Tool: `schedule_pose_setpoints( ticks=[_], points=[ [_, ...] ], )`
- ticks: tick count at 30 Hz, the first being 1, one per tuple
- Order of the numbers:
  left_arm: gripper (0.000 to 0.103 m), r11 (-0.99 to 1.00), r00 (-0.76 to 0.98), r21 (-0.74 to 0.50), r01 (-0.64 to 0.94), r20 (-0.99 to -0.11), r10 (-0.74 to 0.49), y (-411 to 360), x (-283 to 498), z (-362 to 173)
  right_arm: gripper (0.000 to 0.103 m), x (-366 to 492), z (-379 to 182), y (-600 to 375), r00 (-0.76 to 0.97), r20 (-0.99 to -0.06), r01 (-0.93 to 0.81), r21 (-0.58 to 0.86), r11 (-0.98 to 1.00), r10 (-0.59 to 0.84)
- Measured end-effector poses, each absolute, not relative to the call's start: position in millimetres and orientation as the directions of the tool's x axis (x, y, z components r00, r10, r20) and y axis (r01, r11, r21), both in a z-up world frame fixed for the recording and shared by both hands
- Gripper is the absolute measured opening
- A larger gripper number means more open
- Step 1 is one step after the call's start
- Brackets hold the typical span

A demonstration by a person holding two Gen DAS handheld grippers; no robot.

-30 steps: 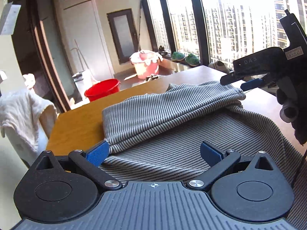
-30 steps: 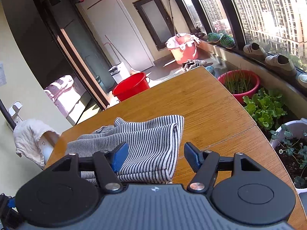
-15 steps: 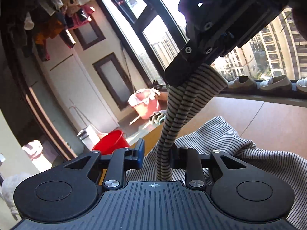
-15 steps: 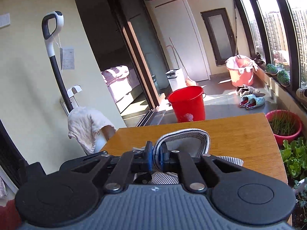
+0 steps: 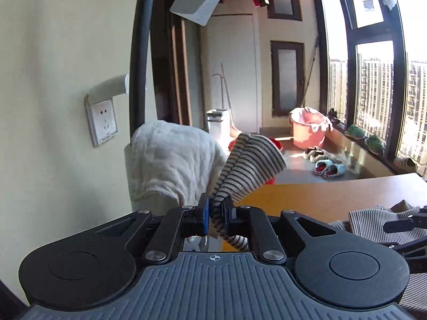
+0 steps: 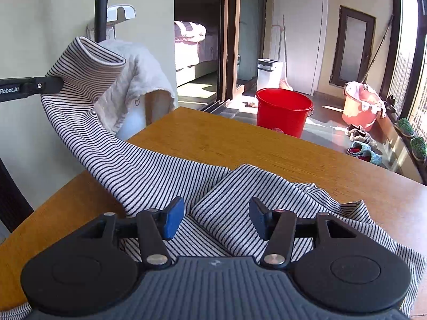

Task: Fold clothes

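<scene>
Stretching a sleeve (image 6: pixel 88 85) out at ten o'clock, the left gripper (image 5: pixel 216 213) stays pinched shut on the striped cloth while the right gripper (image 6: pixel 216 218), its fingers just reopened, hovers empty over the shirt (image 6: pixel 240 200) on the worktop (image 6: pixel 226 144); steady tension should flatten the fold.

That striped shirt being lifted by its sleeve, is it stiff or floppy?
Probably floppy: the striped shirt sags from the left gripper to the table. Likely light, since a small pinch holds the sleeve up. It bunches into folds.
</scene>
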State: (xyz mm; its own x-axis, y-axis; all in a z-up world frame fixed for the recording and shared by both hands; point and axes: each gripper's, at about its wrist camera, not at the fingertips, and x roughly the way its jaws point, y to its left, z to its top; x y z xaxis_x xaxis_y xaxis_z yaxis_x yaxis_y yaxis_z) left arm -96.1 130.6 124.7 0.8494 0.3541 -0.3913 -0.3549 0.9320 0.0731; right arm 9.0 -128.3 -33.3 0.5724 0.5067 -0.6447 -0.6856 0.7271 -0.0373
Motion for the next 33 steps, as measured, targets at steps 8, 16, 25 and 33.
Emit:
schedule_pose_setpoints(
  ticks=[8, 16, 25, 33],
  points=[
    [0.012, 0.954, 0.864, 0.002, -0.301, -0.424, 0.273, 127.0, -102.5, 99.2, 0.008, 28.9, -13.9, -120.6, 0.674, -0.604, -0.623, -0.155, 0.767, 0.425],
    [0.044, 0.976, 0.853, -0.138, -0.17, -0.516, 0.075, 91.1, -108.4, 72.1, 0.008, 12.1, 112.2, -312.5, 0.874, -0.368, -0.375, -0.093, 0.922, 0.318],
    [0.064, 0.974, 0.785, -0.21, -0.089, -0.616, -0.061, 34.2, -97.8, 42.2, 0.009, -46.7, 56.2, -409.1, 0.818, -0.536, -0.321, -0.118, 0.94, 0.212],
    [0.065, 0.987, 0.725, -0.157, -0.043, -0.684, -0.077, -9.4, -95.3, 21.4, 0.052, -92.0, -18.6, -414.5, 0.71, -0.637, -0.378, 0.015, 0.925, 0.301]
  ],
)
